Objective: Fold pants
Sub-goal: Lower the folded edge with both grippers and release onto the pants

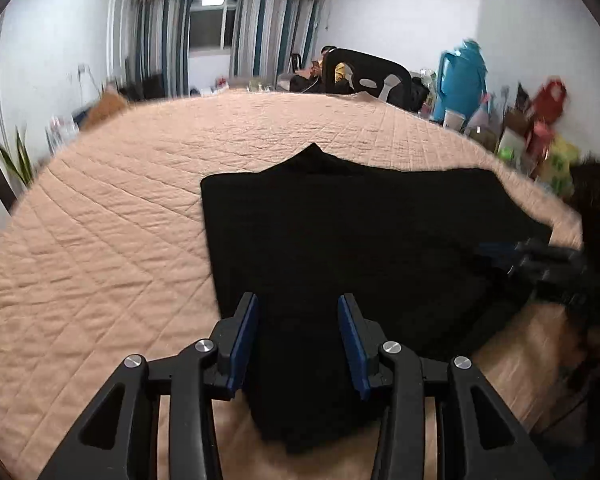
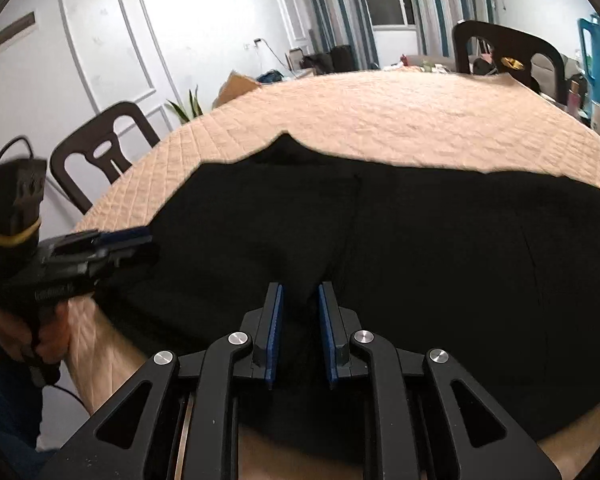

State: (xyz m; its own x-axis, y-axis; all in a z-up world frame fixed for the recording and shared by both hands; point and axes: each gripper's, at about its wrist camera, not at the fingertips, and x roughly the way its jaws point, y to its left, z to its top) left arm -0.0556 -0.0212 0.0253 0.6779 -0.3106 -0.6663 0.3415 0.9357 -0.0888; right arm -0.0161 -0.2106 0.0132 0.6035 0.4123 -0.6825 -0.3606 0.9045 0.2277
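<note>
A peach quilted table (image 1: 120, 208) fills a cluttered room. Both the left gripper (image 1: 298, 328) and the right gripper (image 2: 299, 320) hover spread and empty over the near edge of the black pants (image 2: 440, 260), which already lie in a folded slab; further folds probably remain.

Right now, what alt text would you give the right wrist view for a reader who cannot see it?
Black pants lie spread flat on a peach quilted cover, with the right gripper over their near edge, fingers apart and nothing pinched. At left a hand holds the left gripper at the pants' left edge; dark chairs and striped curtains stand behind.
</note>
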